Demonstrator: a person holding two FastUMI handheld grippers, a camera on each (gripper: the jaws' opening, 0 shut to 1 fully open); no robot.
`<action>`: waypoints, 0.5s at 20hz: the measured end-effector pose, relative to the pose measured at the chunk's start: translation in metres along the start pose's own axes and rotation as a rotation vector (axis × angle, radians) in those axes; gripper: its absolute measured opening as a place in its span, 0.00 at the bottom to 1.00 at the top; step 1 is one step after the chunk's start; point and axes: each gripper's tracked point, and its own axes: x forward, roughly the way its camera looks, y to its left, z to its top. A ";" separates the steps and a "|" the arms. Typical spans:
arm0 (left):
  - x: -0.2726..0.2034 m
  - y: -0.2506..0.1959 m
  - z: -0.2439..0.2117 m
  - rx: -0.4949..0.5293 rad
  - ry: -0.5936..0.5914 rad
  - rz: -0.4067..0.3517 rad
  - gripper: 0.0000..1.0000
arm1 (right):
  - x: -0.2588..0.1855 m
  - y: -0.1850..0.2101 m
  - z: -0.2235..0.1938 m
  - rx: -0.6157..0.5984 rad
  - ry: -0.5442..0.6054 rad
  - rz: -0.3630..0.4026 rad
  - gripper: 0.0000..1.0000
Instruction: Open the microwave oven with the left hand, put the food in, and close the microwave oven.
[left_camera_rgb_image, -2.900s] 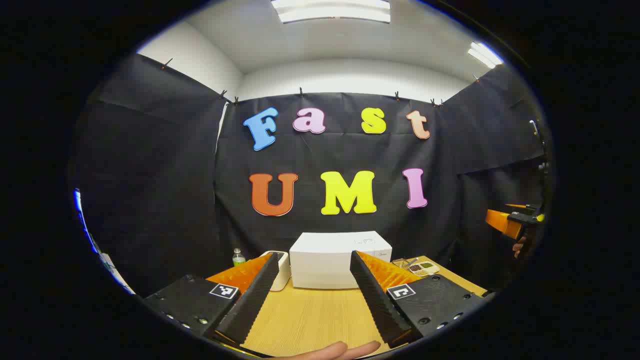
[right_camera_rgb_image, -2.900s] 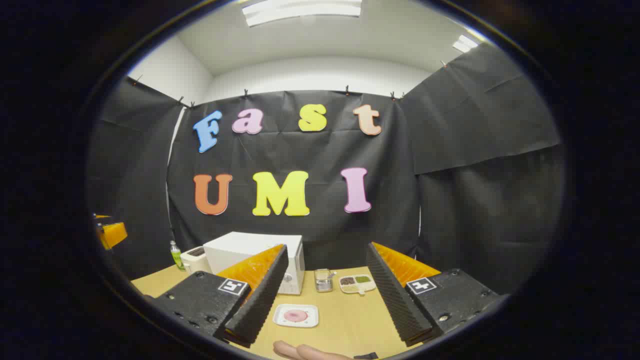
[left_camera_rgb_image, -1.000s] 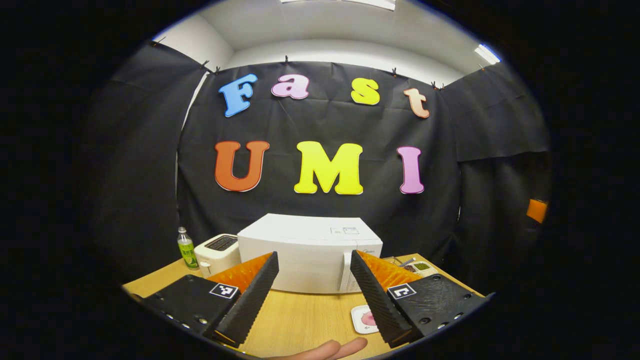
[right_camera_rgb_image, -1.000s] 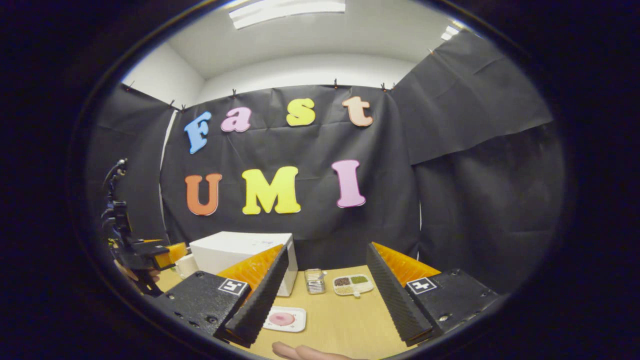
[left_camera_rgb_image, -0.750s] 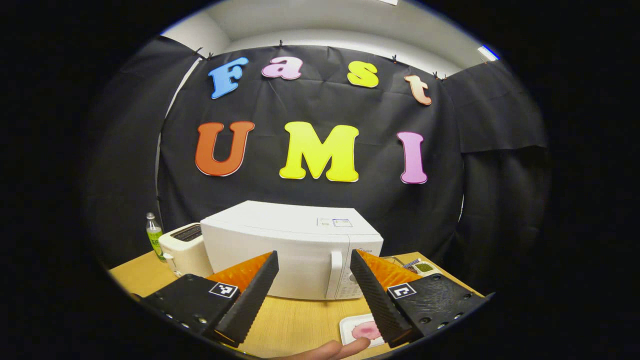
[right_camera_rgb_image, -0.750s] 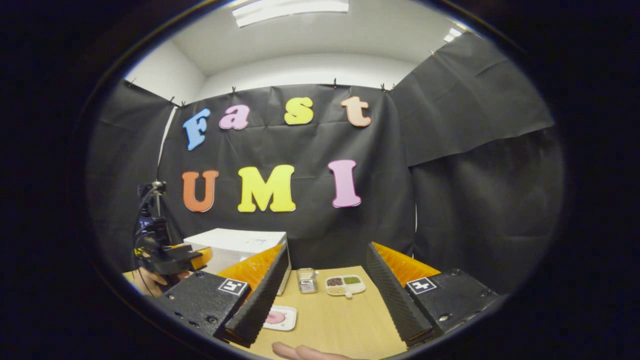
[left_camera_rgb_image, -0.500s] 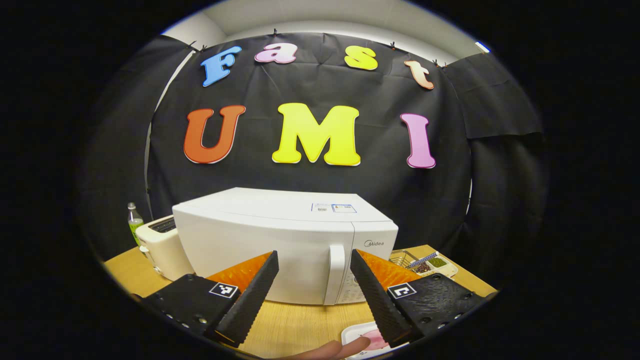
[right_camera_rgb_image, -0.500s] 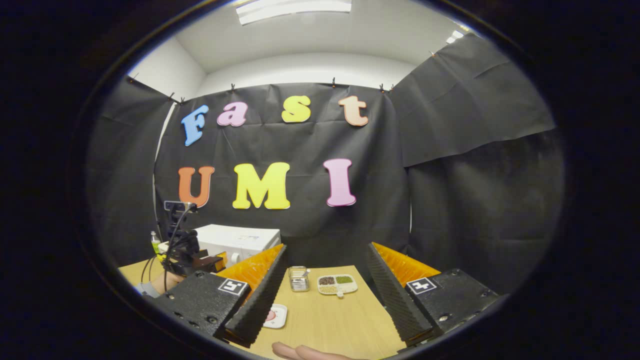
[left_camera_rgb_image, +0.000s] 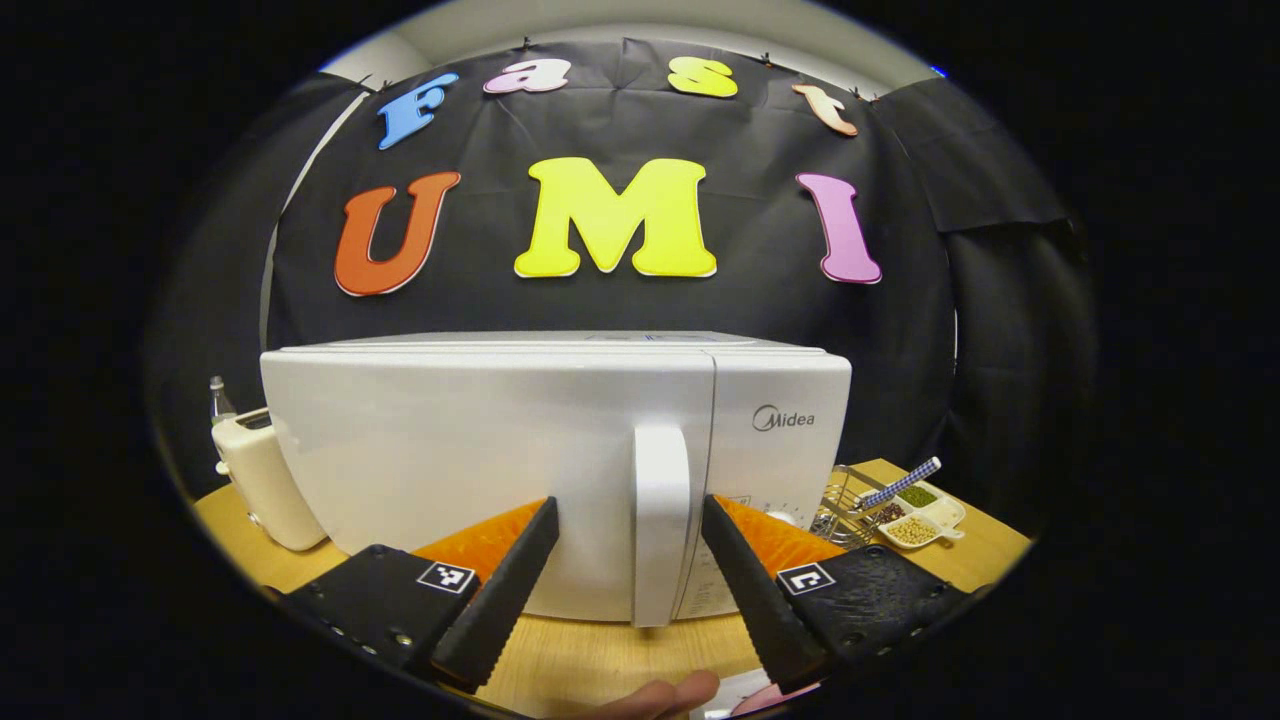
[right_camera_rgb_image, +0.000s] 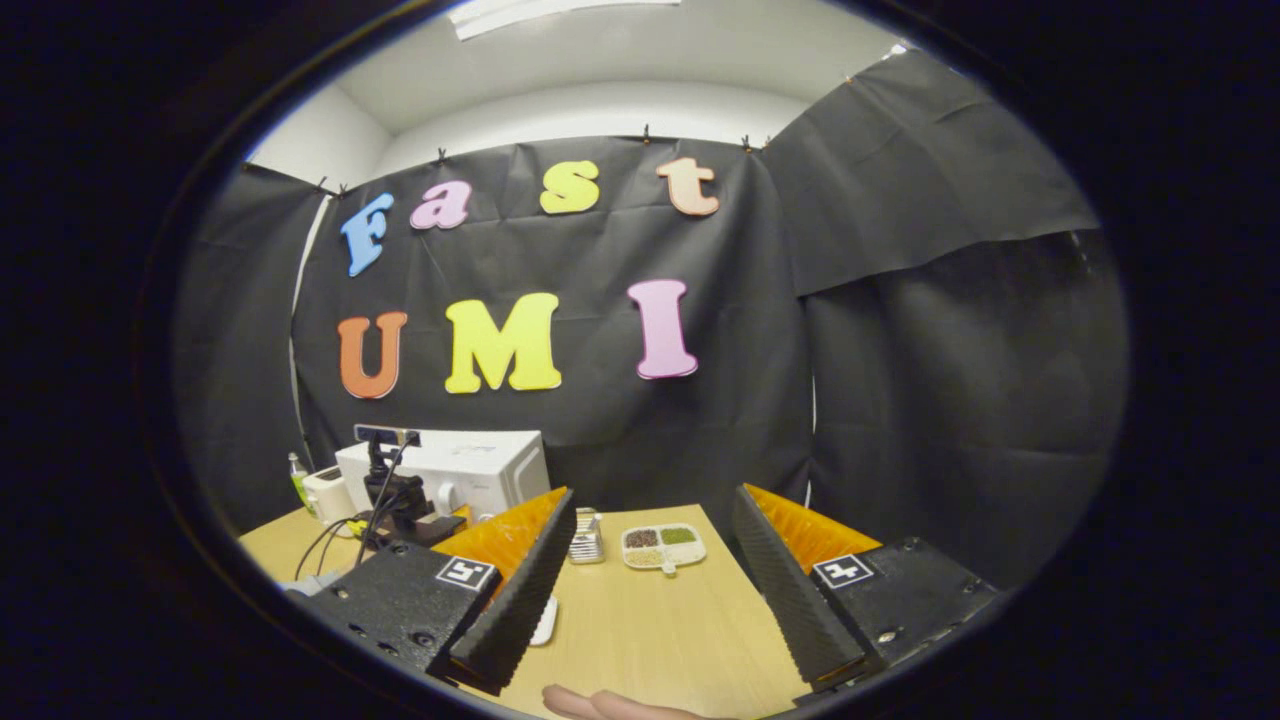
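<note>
The white microwave oven (left_camera_rgb_image: 450, 450) stands close in front in the left gripper view, with its door shut. Its upright handle (left_camera_rgb_image: 660, 520) lines up between the fingers of my open left gripper (left_camera_rgb_image: 630, 504), with a gap on each side. A sliver of the white plate with pink food (left_camera_rgb_image: 750, 700) peeks out at the bottom right. In the right gripper view, my right gripper (right_camera_rgb_image: 653, 495) is open and holds nothing above the wooden table (right_camera_rgb_image: 650, 630). The plate's edge (right_camera_rgb_image: 546, 620) shows behind its left finger. Farther left, the left gripper (right_camera_rgb_image: 400, 505) sits before the microwave (right_camera_rgb_image: 470, 465).
A cream toaster (left_camera_rgb_image: 255, 480) and a green bottle (left_camera_rgb_image: 217, 398) stand left of the microwave. To its right are a wire basket (left_camera_rgb_image: 845, 495) and a divided dish of beans (left_camera_rgb_image: 915, 505). Black cloth walls close in behind and on the right.
My left gripper has moved forward to the microwave, so the door and its handle now loom large between the fingers. The right gripper has turned slightly and stays open.
</note>
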 end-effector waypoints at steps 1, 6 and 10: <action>-0.001 -0.002 -0.002 -0.006 0.010 -0.001 0.80 | 0.003 -0.002 -0.002 0.005 0.005 -0.003 1.00; 0.001 -0.003 -0.001 -0.028 -0.012 -0.025 0.56 | 0.010 -0.007 -0.014 0.019 0.028 -0.017 0.91; 0.002 -0.011 -0.006 0.002 -0.012 -0.020 0.38 | 0.001 -0.019 -0.015 0.003 0.019 -0.066 0.91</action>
